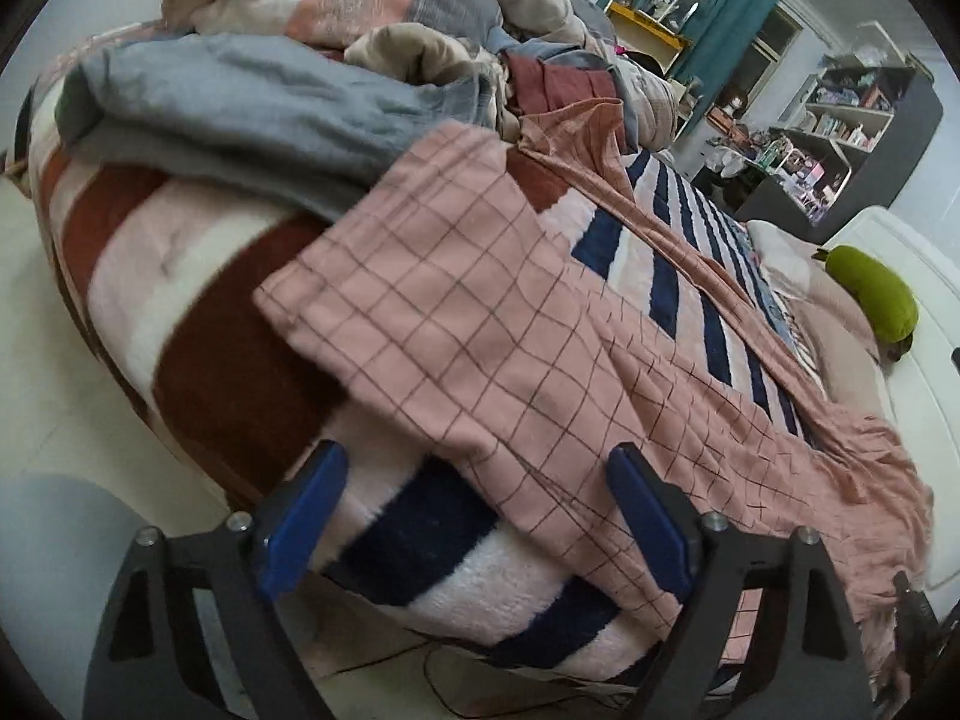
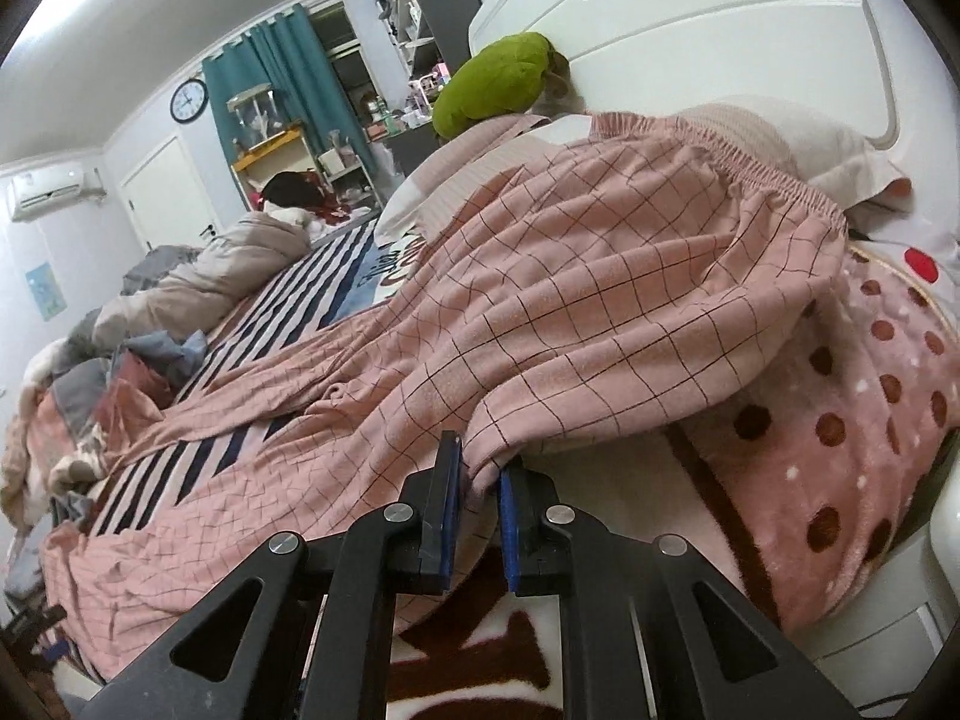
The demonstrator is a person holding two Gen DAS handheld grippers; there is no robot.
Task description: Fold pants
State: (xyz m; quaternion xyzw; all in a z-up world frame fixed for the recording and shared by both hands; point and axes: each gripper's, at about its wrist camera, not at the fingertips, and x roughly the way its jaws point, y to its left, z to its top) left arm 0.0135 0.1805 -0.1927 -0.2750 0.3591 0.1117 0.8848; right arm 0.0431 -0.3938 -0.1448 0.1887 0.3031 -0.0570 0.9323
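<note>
Pink checked pants (image 1: 480,312) lie spread lengthwise over the bed. In the left wrist view one leg's hem end lies flat near the bed's edge. My left gripper (image 1: 474,462) is open, its blue pads (image 1: 312,510) astride the leg's near edge without pressing on it. In the right wrist view the pants (image 2: 600,276) run from the gathered elastic waistband (image 2: 750,162) by the pillows down towards the legs. My right gripper (image 2: 480,462) is shut on a pinched fold of the pants' near edge, just below the waist.
A striped fleece blanket (image 1: 210,360) covers the bed. Crumpled quilts and clothes (image 1: 270,102) are heaped at the foot end. A green cushion (image 2: 498,84) rests against the white headboard (image 2: 690,30). A polka-dot blanket (image 2: 870,420) lies right of the waist. Pale floor (image 1: 36,360) borders the bed.
</note>
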